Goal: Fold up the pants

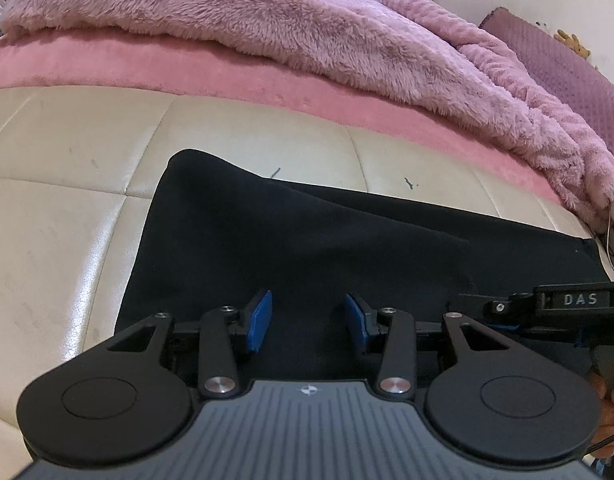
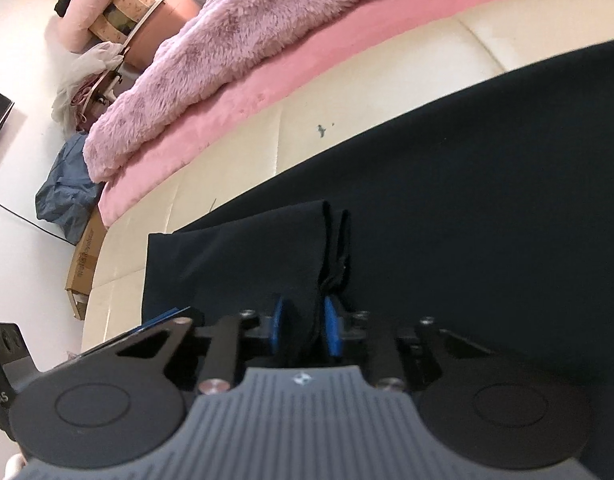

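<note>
Dark navy pants (image 1: 307, 232) lie flat on a cream quilted leather surface (image 1: 67, 200). My left gripper (image 1: 309, 320) hovers over their near part, blue pads well apart with only the flat cloth beneath them, so it is open. In the right wrist view the pants (image 2: 467, 180) stretch away to the right. A bunched fold of their end (image 2: 267, 248) rises between the blue pads of my right gripper (image 2: 305, 324), which pinch it. The right tool's black body (image 1: 575, 300) shows at the right edge of the left wrist view.
A fuzzy mauve blanket (image 1: 267, 28) and a pink sheet (image 1: 147, 68) cover the bed behind the pants. The cream surface ends at the left in the right wrist view, with a cardboard box (image 2: 83, 264) and a blue bag (image 2: 63, 192) on the floor. A hand (image 1: 611, 408) grips the right tool.
</note>
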### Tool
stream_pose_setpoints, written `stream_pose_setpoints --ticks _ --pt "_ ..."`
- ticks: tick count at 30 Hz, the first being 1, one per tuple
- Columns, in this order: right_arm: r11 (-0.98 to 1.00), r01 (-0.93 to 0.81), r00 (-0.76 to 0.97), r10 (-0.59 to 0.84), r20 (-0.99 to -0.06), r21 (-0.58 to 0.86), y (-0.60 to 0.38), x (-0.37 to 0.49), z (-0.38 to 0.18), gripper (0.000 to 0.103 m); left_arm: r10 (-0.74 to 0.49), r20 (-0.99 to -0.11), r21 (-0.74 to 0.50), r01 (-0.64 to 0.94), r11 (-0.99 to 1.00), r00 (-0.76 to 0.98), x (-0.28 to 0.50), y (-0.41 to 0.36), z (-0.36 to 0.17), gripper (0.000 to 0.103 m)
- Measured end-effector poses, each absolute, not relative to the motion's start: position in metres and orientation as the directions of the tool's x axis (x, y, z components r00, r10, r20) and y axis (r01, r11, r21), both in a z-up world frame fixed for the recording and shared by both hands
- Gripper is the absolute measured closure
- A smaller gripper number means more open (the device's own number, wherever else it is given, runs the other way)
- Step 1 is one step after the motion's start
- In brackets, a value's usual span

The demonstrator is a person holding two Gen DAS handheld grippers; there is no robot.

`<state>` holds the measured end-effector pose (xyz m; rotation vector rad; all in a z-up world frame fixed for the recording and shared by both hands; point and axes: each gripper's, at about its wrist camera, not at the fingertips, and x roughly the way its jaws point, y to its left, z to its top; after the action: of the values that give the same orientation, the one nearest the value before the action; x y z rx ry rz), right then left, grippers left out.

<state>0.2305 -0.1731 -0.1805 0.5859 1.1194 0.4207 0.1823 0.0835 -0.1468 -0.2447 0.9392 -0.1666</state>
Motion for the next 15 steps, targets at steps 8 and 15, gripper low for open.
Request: stream_pose_setpoints --ticks 8,15 --pt "0.791 -0.066 0.414 0.577 -0.704 0.609 -0.162 0.23 -0.164 0.103 -0.262 -0.741 -0.328 0.007 0.945 0.618 0.179 0.093 -0.135 0.054" --pt "0.807 -0.205 0.446 0.581 -0.681 0.554 -0.143 0.239 -0.101 0.103 -0.204 -0.684 -0.322 -0.039 0.946 0.701 0.173 0.107 -0.096 0.054"
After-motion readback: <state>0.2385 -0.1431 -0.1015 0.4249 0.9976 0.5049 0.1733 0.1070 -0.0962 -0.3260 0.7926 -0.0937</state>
